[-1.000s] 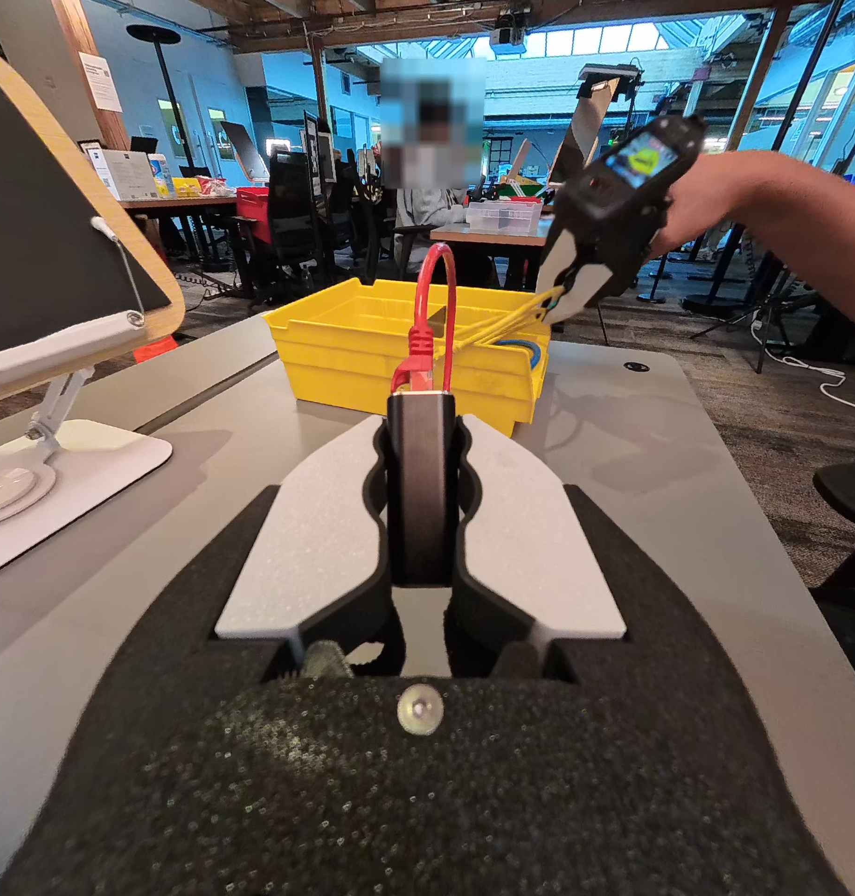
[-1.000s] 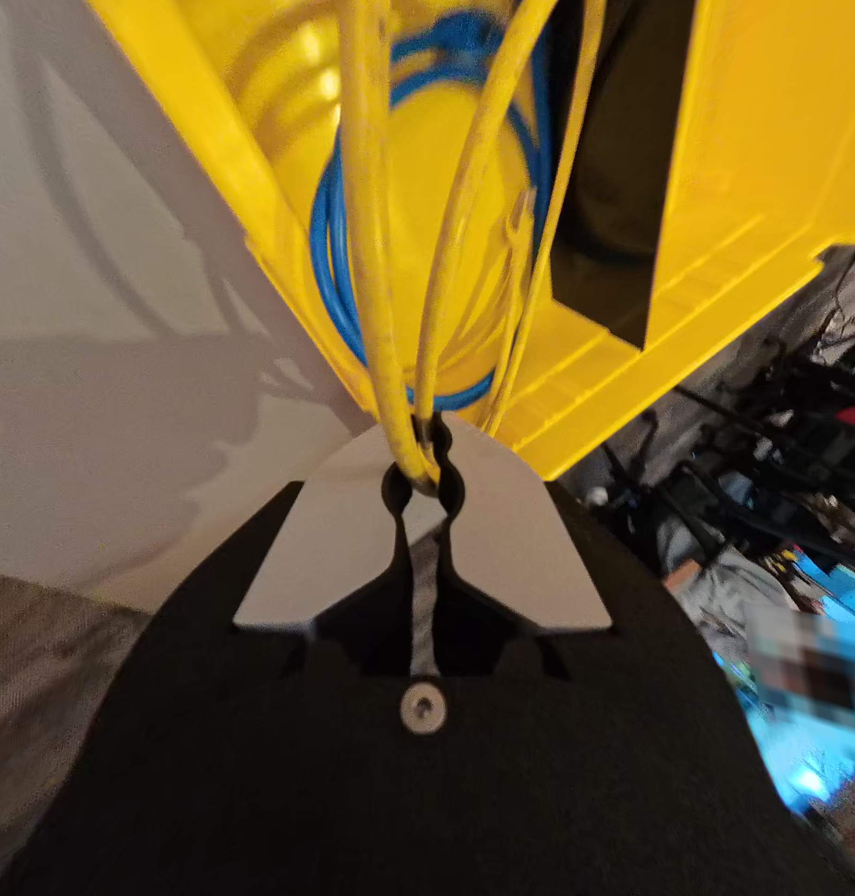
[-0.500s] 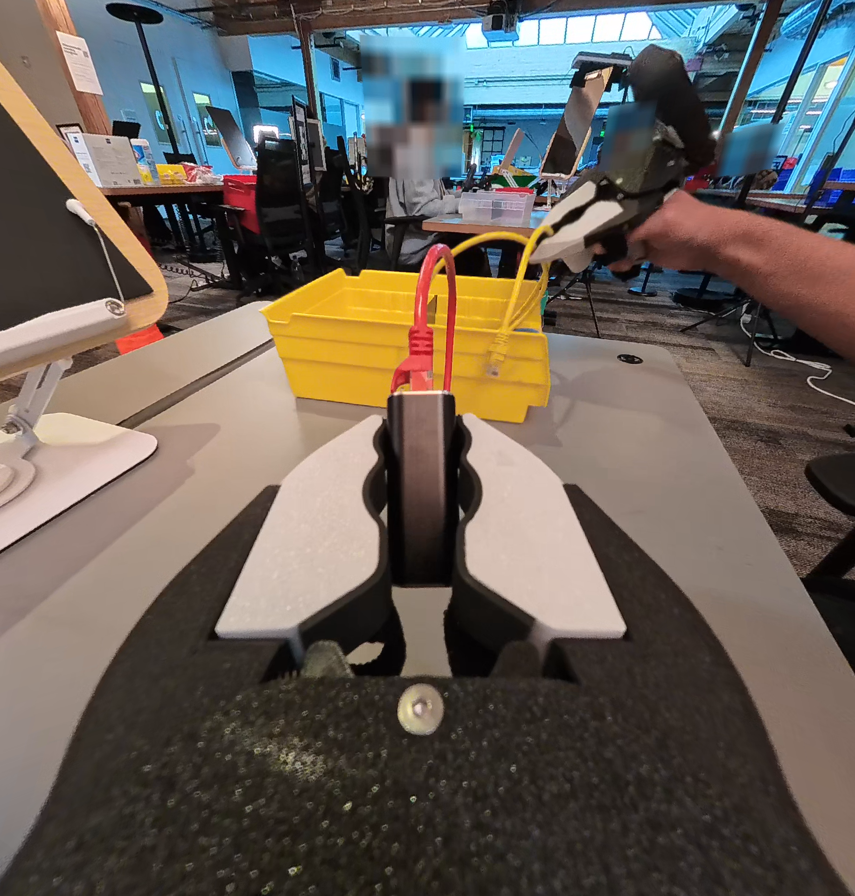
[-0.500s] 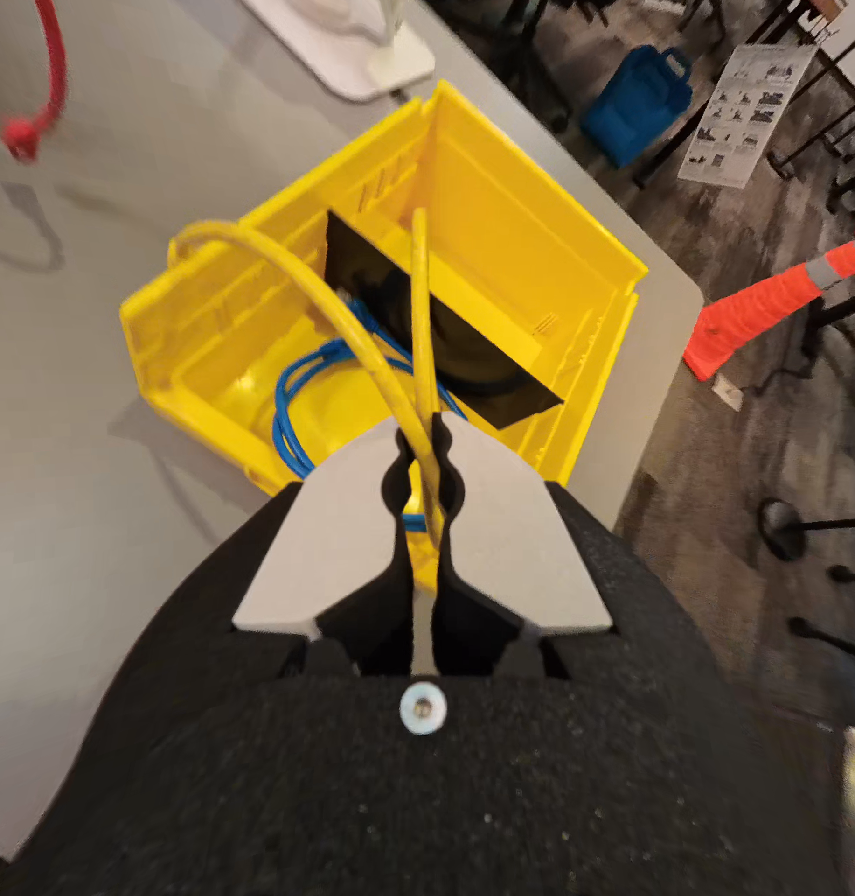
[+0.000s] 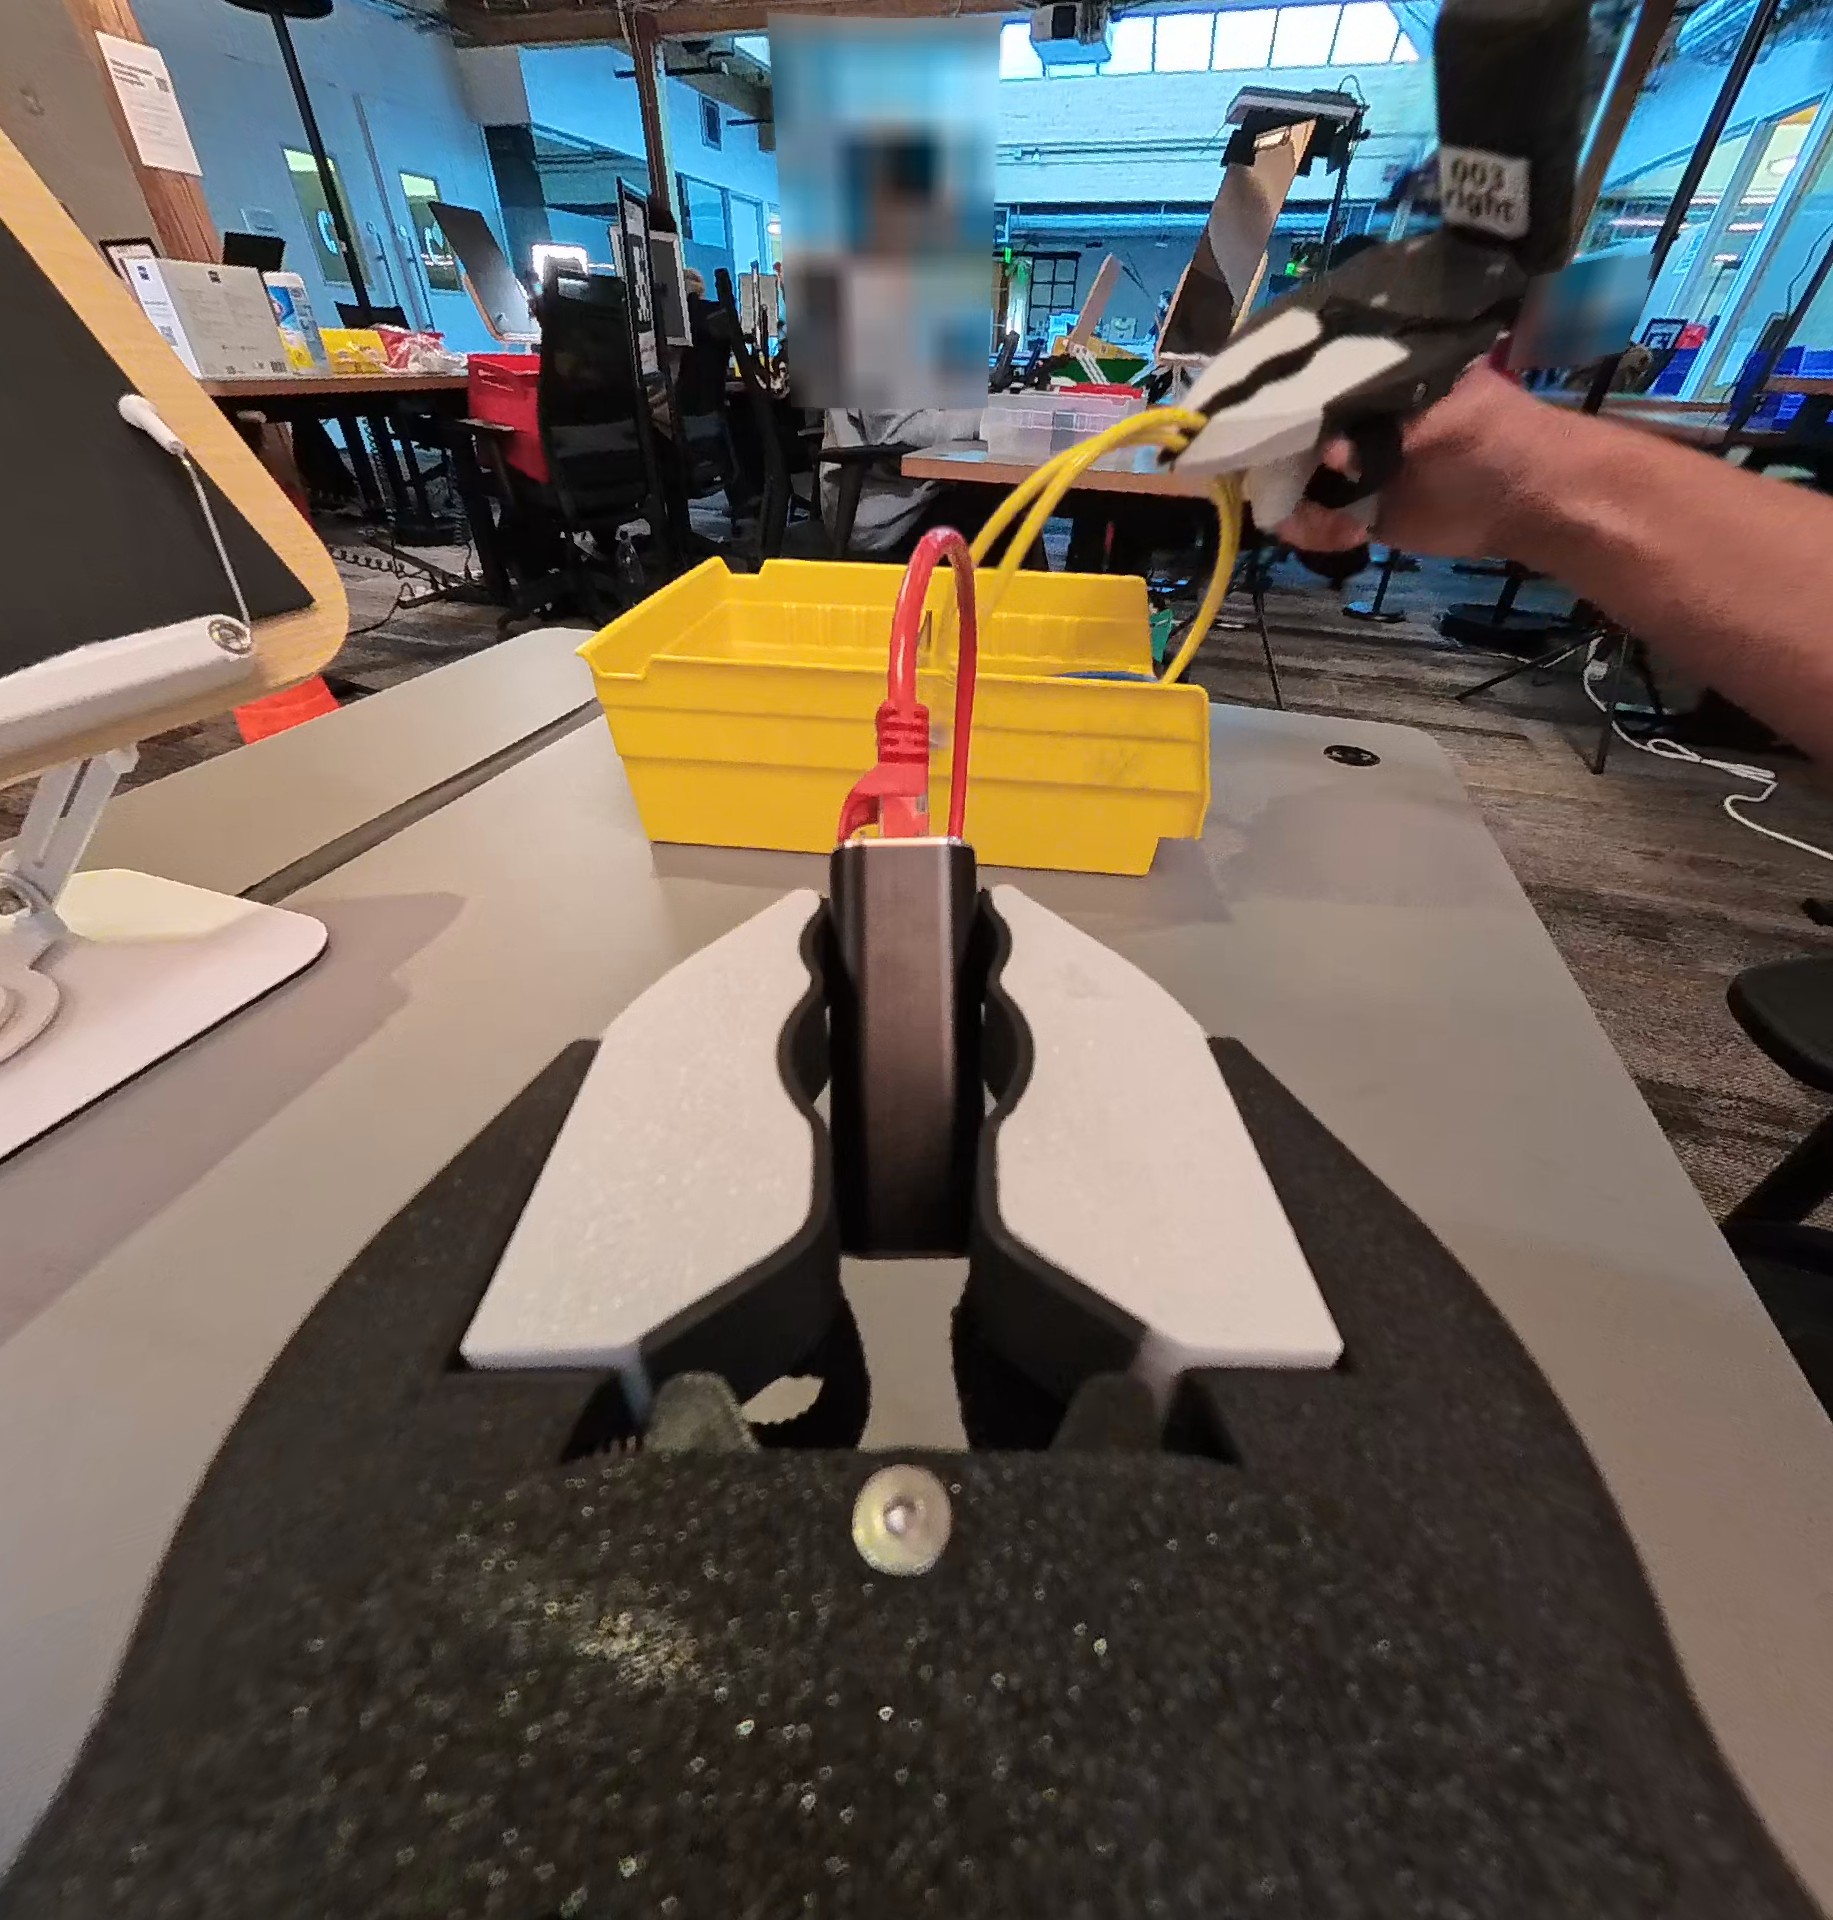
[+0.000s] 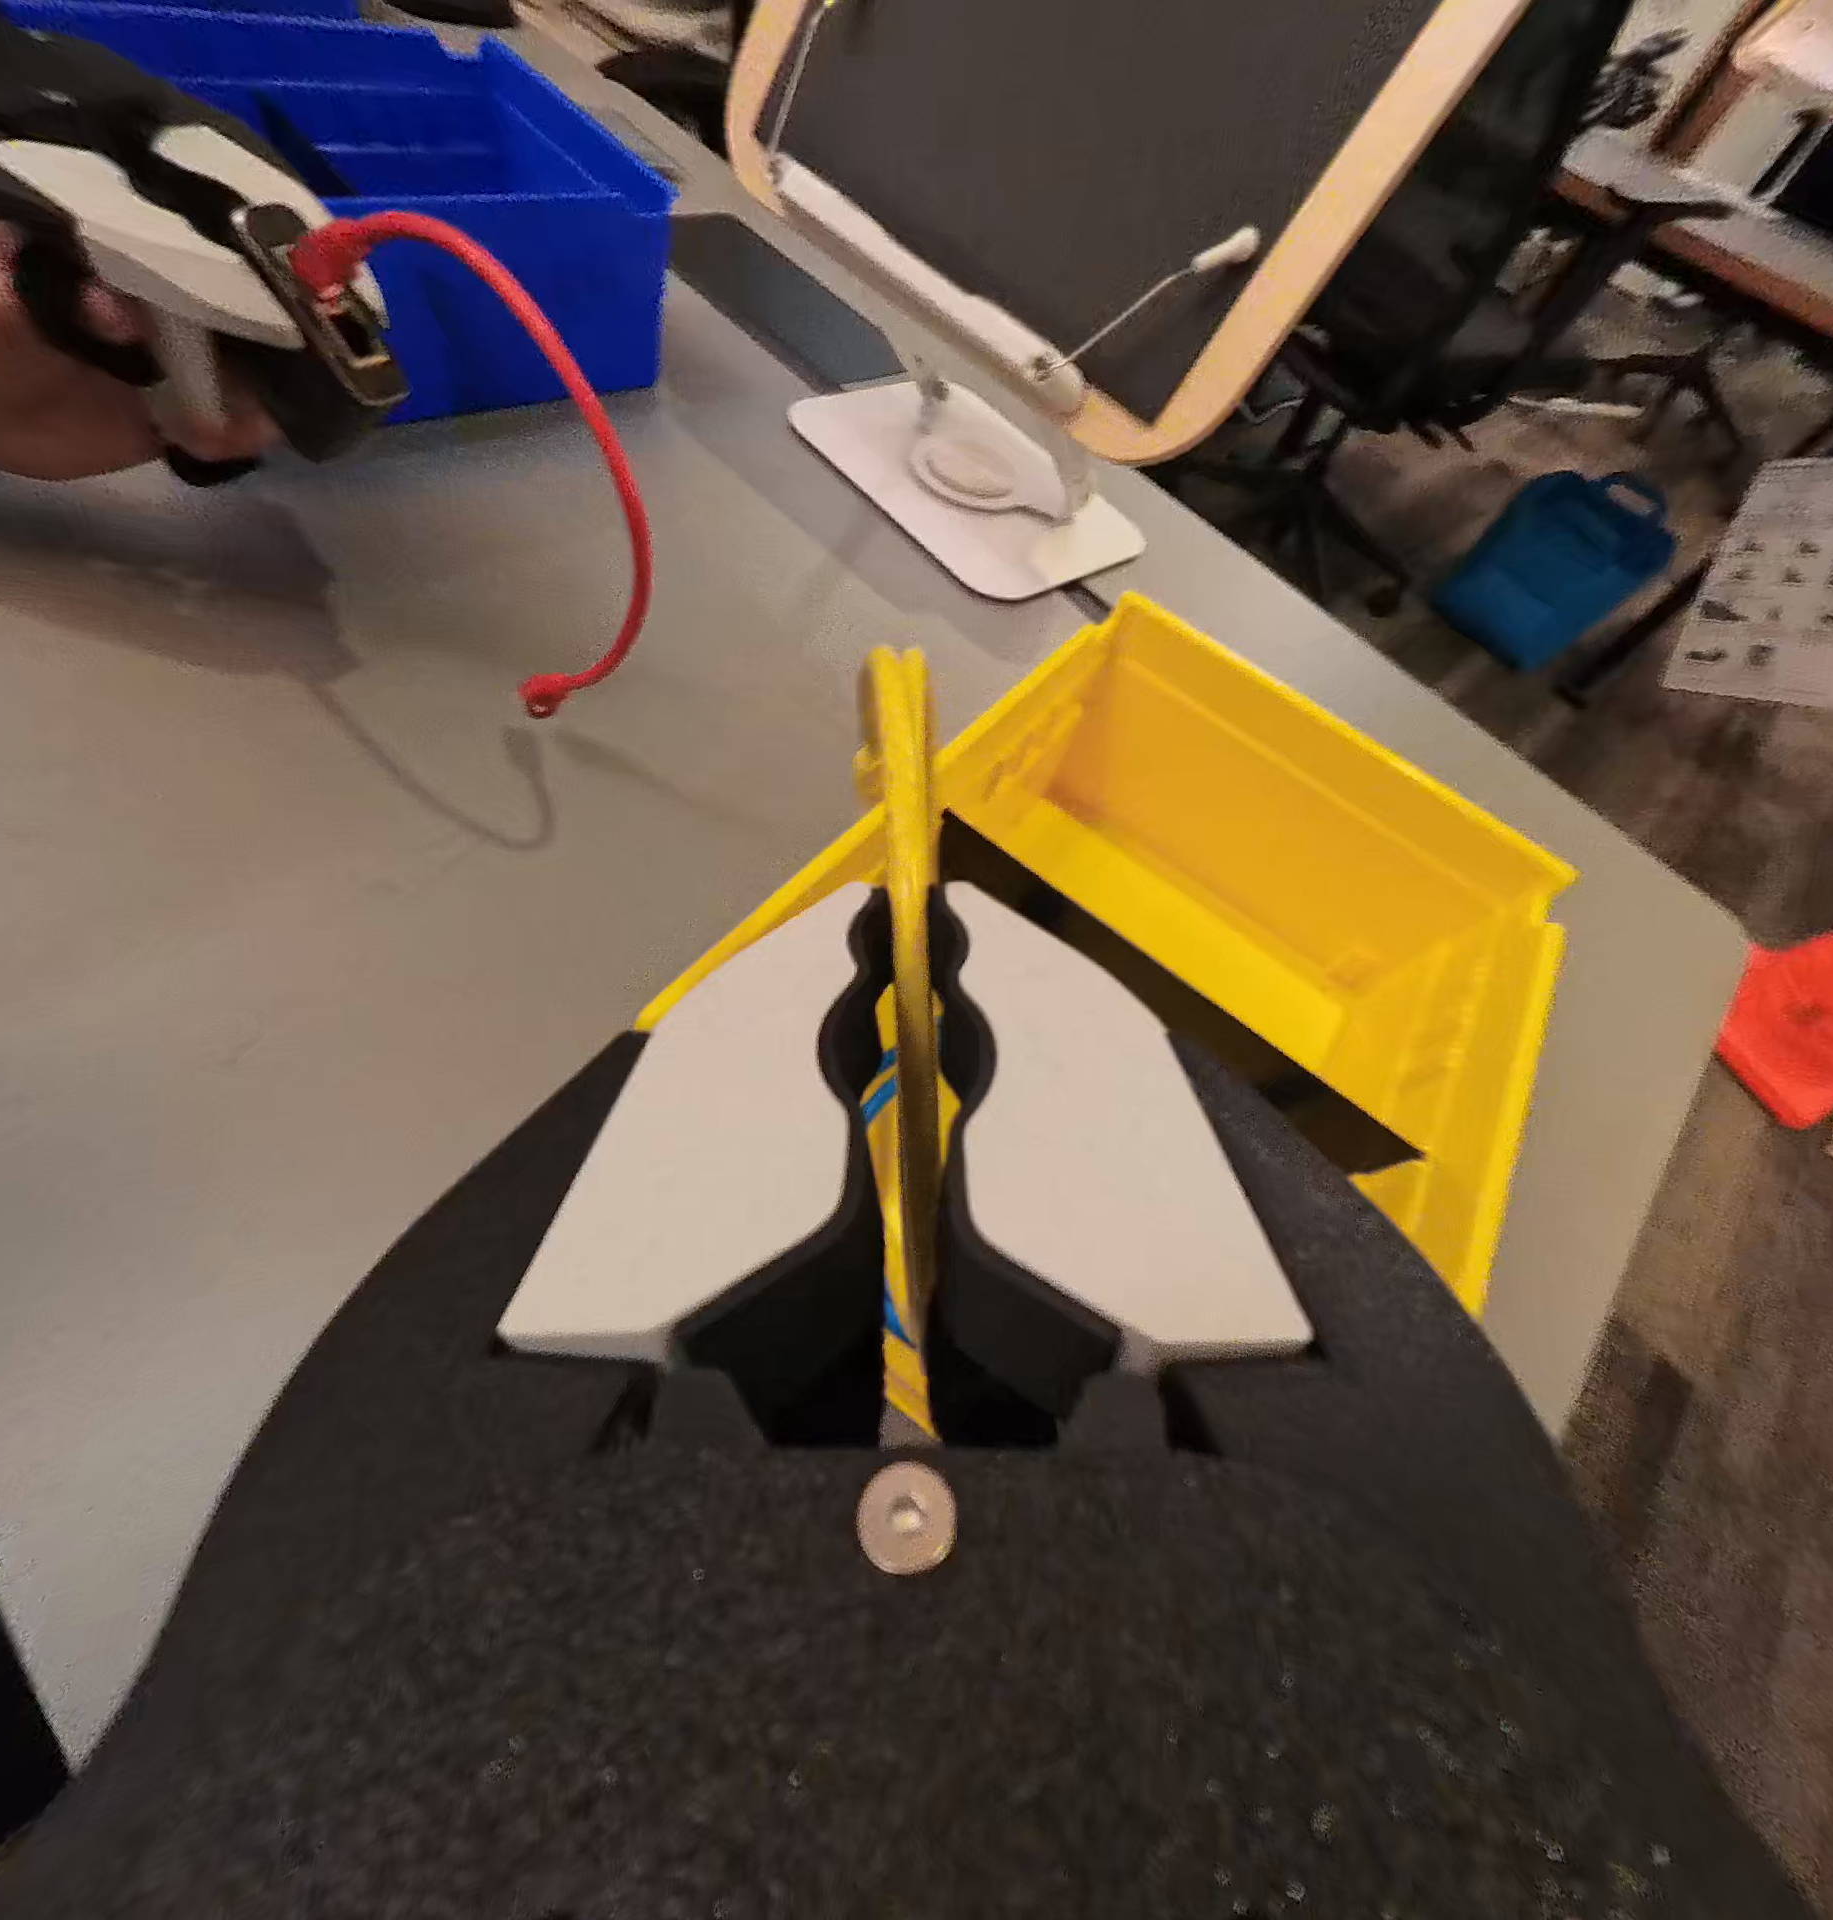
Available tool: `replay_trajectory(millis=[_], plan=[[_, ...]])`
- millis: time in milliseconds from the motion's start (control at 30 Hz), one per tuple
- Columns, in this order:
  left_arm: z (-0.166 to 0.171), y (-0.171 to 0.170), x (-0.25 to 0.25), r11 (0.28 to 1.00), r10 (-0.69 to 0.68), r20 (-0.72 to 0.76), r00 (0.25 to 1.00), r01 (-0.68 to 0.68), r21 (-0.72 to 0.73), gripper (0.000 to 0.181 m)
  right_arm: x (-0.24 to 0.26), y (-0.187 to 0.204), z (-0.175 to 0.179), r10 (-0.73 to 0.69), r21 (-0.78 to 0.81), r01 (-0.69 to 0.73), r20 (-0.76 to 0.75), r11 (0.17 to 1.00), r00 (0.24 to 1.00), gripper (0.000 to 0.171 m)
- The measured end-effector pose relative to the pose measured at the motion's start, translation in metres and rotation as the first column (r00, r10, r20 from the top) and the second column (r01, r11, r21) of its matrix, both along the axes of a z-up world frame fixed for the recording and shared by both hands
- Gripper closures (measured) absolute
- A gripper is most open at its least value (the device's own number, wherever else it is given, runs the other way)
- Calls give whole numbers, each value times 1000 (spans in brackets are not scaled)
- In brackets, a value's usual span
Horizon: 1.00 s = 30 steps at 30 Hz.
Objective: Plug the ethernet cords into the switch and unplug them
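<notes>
My left gripper [image 5: 904, 935] is shut on the dark metal switch [image 5: 899, 1039] and holds it above the grey table. A red ethernet cord [image 5: 927, 665] is plugged into the switch's far face and loops up; in the right wrist view the switch [image 6: 314, 312] and red cord [image 6: 600, 447] show at upper left, the cord's free end hanging above the table. My right gripper [image 6: 907, 914] is shut on a looped yellow ethernet cord [image 6: 907, 810], held above the yellow bin [image 6: 1307, 831]. It also shows in the left wrist view [image 5: 1198, 442] with the yellow cord [image 5: 1057, 488].
A blue cord [image 6: 876, 1101] lies in the yellow bin [image 5: 891, 748]. A blue bin [image 6: 455, 197] stands behind the left gripper. A tablet on a white stand [image 6: 995, 468] sits at the table's edge. An orange cone [image 6: 1805, 1029] and chairs are on the floor beyond. My right fingertips sit around 30 cm from my left ones.
My right gripper has lifted the yellow cord farther up and out of the yellow bin and turned toward the left gripper. The left gripper with the switch has stayed put.
</notes>
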<state>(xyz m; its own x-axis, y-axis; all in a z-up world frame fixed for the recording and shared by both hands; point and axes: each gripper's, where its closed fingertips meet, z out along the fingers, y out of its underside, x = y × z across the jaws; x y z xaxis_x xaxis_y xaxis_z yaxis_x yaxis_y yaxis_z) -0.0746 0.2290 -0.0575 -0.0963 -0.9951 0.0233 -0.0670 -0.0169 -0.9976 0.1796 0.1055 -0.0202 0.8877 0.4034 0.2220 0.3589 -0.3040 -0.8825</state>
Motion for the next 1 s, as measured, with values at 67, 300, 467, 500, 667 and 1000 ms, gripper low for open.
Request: replay_trajectory(millis=[67,300,467,500,667,1000], plan=[[-1,0,0,1000,-2,-3,1000,2,-1,157,16,4,7,-104,-12,104,52,994,993,164],[-1,-1,1,1000,-6,-4,1000,6,1,157,57,1,52,-319,163,282,290,946,903,164],[-2,-2,1,1000,-10,-9,1000,10,0,157,50,2,55,-300,186,241,702,953,646,164],[-2,-3,1,1000,-12,-10,1000,12,1,157,48,3,45,-258,150,225,761,963,596,164],[-2,-5,2,1000,-18,-11,1000,18,6,157,31,16,-17,-71,-39,167,793,985,605,164],[0,-5,1,1000,-12,-7,1000,12,19,157,5,17,-106,97,-478,134,427,868,899,154]])
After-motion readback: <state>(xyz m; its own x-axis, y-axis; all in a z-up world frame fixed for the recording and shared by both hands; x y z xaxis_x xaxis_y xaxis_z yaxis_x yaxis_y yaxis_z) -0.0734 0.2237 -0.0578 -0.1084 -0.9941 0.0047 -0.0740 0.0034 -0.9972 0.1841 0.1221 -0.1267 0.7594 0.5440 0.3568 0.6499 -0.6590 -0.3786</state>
